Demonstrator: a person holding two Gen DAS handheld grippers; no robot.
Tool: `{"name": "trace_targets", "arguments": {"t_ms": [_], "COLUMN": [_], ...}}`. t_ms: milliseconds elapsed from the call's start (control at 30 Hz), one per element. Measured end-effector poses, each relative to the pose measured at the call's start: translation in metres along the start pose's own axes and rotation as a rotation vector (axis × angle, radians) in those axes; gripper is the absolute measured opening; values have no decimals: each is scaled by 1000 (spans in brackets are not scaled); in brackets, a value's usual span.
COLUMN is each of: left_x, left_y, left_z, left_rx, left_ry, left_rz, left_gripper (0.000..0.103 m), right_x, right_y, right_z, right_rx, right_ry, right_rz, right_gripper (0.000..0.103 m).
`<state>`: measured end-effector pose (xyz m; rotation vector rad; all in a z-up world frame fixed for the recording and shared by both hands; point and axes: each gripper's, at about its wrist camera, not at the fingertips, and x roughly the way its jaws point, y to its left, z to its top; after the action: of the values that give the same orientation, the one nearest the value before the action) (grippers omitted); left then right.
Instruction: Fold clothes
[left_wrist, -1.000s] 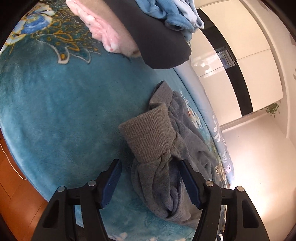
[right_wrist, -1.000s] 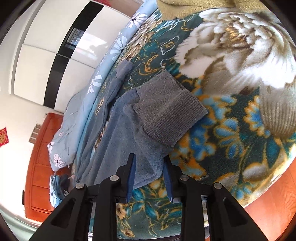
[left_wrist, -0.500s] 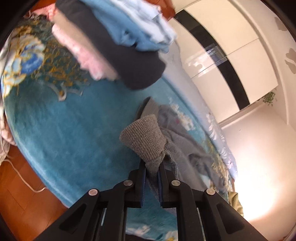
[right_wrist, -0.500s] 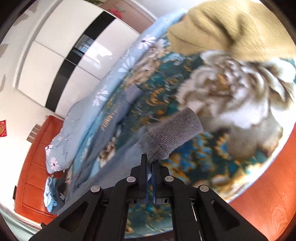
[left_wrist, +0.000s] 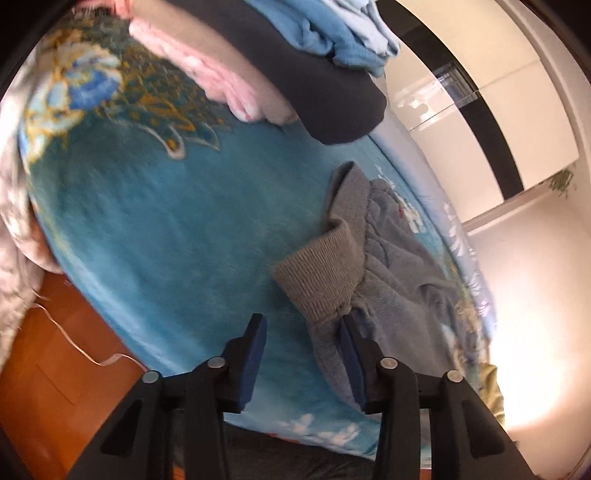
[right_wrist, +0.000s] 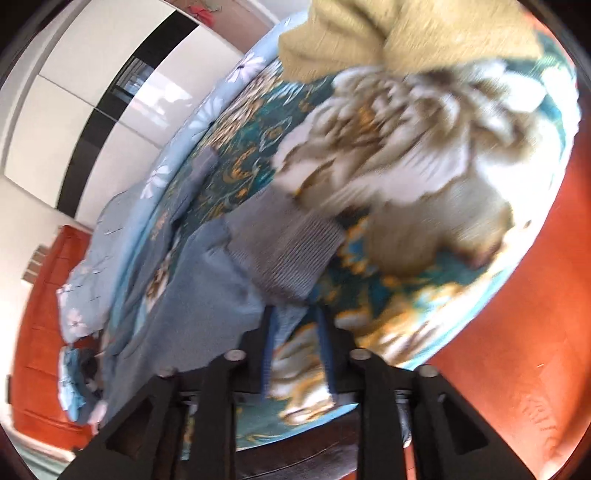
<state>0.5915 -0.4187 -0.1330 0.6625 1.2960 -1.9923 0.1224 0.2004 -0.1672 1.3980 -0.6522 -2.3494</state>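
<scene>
Grey knitted garment with ribbed cuffs (left_wrist: 388, 266) lying on teal floral plush blanket (left_wrist: 177, 229), left gripper (left_wrist: 301, 332) jaws opening, cuff against one pad, right gripper (right_wrist: 295, 325) jaws opening astride its cuff, folded clothes pile (left_wrist: 295, 59) beyond.

You won't find any text, label, brand or number you can read here; the small marks on the grey garment (left_wrist: 399, 258) are too blurred.

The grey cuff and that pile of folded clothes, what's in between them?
Only bare blue blanket lies between the grey cuff and the pile of folded clothes. The left wrist view shows it.
</scene>
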Motion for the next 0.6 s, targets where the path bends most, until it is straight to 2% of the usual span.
{"name": "trace_targets", "arguments": {"t_ms": [67,100,200,267,333,400,533,600], "left_x": [-14,-21,-22,0,30,60,116,145], "left_y": [3,4,-28,-69,-105,-138,-182,-195], "left_z": [7,13,26,35,46,56,77,86], "left_rx": [24,33,142,226,278,309,303,330], "left_ry": [-47,-69,-128,-135,-91,-33,65,117], "left_rz": [85,121,149,94,24,-36,-58,-22], "left_gripper": [48,49,56,62,62,62,62,62], "right_x": [-12,-13,4,34,76,118,185,203], "right_y": [4,11,47,76,105,134,166,168], "right_z": [8,15,38,57,77,94,118,124], "right_rx": [-31,-51,-100,-78,-29,-7,41,78], "right_ry": [-51,-66,-74,-50,0,59,157,165], "right_rz": [-67,-66,34,133,220,246,230,234], "right_gripper": [32,33,33,36,38,38,38,38]}}
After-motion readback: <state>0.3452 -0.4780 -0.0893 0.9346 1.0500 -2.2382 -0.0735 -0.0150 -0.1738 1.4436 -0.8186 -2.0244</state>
